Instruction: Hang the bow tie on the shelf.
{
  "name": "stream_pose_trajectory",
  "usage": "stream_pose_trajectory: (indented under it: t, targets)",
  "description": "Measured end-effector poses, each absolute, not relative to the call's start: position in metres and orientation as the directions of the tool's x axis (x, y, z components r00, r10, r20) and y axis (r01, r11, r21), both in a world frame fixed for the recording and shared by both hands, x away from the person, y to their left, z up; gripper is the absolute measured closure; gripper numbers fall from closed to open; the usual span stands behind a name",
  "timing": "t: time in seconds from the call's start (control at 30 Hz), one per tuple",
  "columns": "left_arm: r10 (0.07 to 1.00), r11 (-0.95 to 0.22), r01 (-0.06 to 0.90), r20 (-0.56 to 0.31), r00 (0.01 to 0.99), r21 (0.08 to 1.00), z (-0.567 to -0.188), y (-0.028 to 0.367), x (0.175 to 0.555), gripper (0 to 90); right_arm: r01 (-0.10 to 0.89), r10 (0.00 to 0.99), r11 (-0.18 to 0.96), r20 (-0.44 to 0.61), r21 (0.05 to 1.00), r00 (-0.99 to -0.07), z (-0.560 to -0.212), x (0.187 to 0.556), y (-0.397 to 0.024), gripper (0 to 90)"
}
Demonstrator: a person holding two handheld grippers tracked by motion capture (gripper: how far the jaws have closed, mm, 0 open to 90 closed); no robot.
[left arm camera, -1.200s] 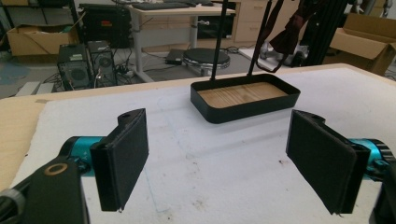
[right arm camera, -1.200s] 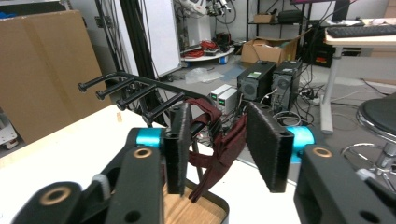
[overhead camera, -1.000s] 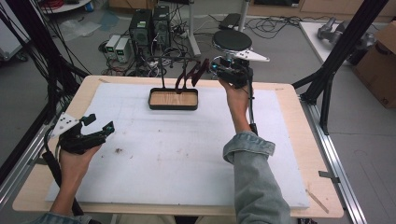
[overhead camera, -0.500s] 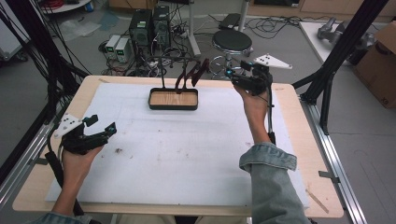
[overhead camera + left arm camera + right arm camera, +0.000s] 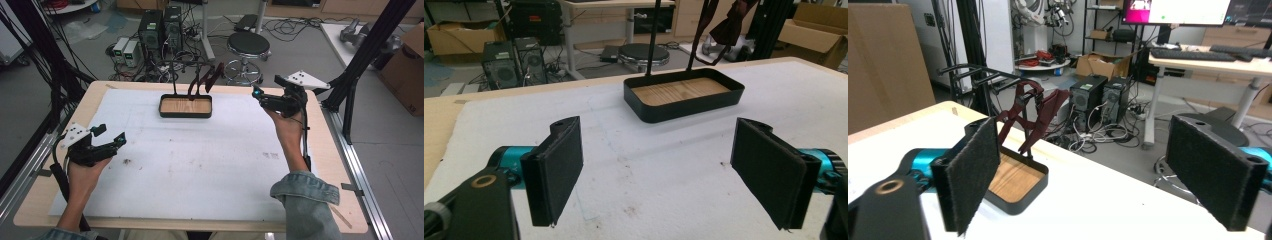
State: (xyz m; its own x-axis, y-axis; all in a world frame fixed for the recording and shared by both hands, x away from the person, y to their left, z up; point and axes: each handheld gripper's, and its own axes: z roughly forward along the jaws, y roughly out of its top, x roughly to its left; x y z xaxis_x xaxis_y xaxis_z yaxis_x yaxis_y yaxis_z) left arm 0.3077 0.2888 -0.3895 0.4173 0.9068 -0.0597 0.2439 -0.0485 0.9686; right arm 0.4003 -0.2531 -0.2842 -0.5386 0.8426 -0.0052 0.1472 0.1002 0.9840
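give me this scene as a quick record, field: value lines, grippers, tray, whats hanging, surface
left gripper: open, holding nothing, low over the near left of the mat
right gripper: open, holding nothing, raised at the far right of the mat, to the right of the tray
tray: black rim, wooden floor, nothing lying in it, at the far middle of the mat
stand: black rods rising from the tray
hanging item: dark red straps draped from the stand's top
surface: white mat on a wooden table
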Motion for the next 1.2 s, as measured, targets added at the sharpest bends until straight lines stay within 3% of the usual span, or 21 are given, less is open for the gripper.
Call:
stream_pose_trajectory:
  t: [0.43,0.73,1.2]
  targets:
    - [0.907,-0.054,0.243,-0.054,0.417,0.968,-0.389,0.288,0.307,21.2,0.102,0.863,0.116,-0.049,0.988,-0.503,-0.304,0.344,-0.286,11.7]
    - [0.906,-0.061,0.247,-0.05,0.42,0.967,-0.39,0.285,0.306,21.1,0.084,0.873,0.039,0.007,0.996,-0.488,-0.332,0.306,-0.308,11.3]
    - [0.908,-0.07,0.249,-0.042,0.416,0.966,-0.392,0.284,0.304,21.1,0.129,0.898,-0.02,0.075,0.991,-0.434,-0.374,0.282,-0.323,11.3]
